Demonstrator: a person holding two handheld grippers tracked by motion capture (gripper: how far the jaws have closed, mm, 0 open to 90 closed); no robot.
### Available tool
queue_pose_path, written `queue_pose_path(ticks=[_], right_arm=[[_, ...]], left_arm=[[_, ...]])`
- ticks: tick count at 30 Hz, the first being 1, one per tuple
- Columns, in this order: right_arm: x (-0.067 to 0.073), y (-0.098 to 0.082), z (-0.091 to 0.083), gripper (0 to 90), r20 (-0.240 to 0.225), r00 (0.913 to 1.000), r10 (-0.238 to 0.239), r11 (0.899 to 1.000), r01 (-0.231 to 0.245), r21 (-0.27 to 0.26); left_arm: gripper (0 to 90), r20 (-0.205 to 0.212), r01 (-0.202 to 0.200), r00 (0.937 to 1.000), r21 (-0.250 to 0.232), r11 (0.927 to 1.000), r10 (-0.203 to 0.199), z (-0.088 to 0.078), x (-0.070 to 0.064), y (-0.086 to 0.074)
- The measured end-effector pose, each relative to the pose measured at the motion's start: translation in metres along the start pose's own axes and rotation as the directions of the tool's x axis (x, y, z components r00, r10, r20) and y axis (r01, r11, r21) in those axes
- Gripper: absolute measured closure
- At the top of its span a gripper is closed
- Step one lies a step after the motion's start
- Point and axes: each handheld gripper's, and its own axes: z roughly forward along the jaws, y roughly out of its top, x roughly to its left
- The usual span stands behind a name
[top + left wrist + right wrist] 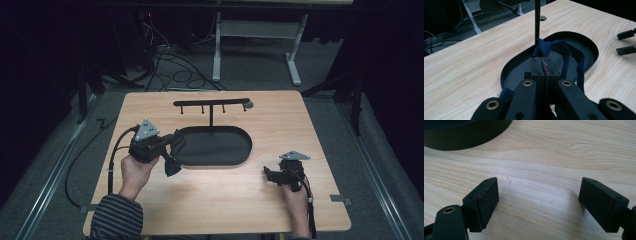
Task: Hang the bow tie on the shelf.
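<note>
Left gripper (167, 150): at 9 o'clock on the wooden table (165, 107), held in the person's left hand (134, 170). The left gripper view shows its jaws pressed together, clenched on a dark blue cloth item (554, 48).
Cloth item: a knotted bunch sits at the jaw tips, and a strap-like loop trails down the right side of the jaws. In the high view a dark fold (172, 166) hangs below the gripper, just above the table. What the item is cannot be told.
Tray (240, 155): a black oval tray at the table's centre. The left gripper sits at its 9 o'clock rim.
Rack (211, 103): a thin upright post rises from the tray's 12 o'clock side and carries a crossbar with small pegs. In the left gripper view the post (537, 20) stands directly behind the pinched knot.
Right gripper (274, 175): at 4 o'clock on the table, well apart from tray and cloth. Its jaws are spread wide and hold nothing, with bare wood between them.
Risk, snagging: the loose loop probably catches on the tray rim or post if the gripper moves forward without lifting.
Risk, slipping: the pinch holds only the knot, so a tug from a snag could pull the cloth free.
Risk, tipping: the post looks slender, so a push from the jaws could tilt the rack.
</note>
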Motion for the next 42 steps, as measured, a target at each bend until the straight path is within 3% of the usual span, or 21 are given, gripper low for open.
queue_pose_path(ticks=[6, 8, 14, 19, 24, 30, 42], right_arm=[[0.0, 0.0, 0.0, 17.5, 0.0, 1.0, 0.0, 1.0, 0.0, 0.0], [0.0, 0.0, 0.0, 17.5, 0.0, 1.0, -0.001, 1.0, 0.001, 0.0], [0.0, 0.0, 0.0, 17.5, -0.001, 1.0, -0.002, 1.0, 0.002, 0.0], [0.0, 0.0, 0.0, 17.5, -0.001, 1.0, -0.001, 1.0, 0.001, 0.0], [0.0, 0.0, 0.0, 17.6, -0.001, 1.0, -0.001, 1.0, 0.001, 0.0], [0.0, 0.0, 0.0, 17.6, -0.001, 1.0, -0.001, 1.0, 0.001, 0.0], [0.0, 0.0, 0.0, 17.6, -0.002, 1.0, -0.001, 1.0, 0.001, -0.001]], left_arm=[[88.7, 0.018, -0.015, 0.9997, 0.002, 0.9999, 0.015, 0.004, 0.002, 0.01], [88.7, 0.013, -0.061, 0.9981, 0.046, 0.9971, 0.06, 0.006, 0.004, 0.016], [88.7, 0.037, -0.043, 0.9985, 0.036, 0.9984, 0.041, 0.0, 0.014, 0.029], [88.8, 0.031, -0.014, 0.9994, 0.01, 0.9999, 0.013, 0.002, 0.02, 0.037], [88.7, 0.006, 0.012, 0.9999, -0.001, 0.9999, -0.012, 0.01, 0.02, 0.04], [88.7, -0.037, -0.001, 0.9993, 0.004, 1.0, 0.001, 0.019, 0.018, 0.045], [88.7, -0.087, 0.022, 0.9959, -0.016, 0.9996, -0.023, 0.028, 0.025, 0.049]])
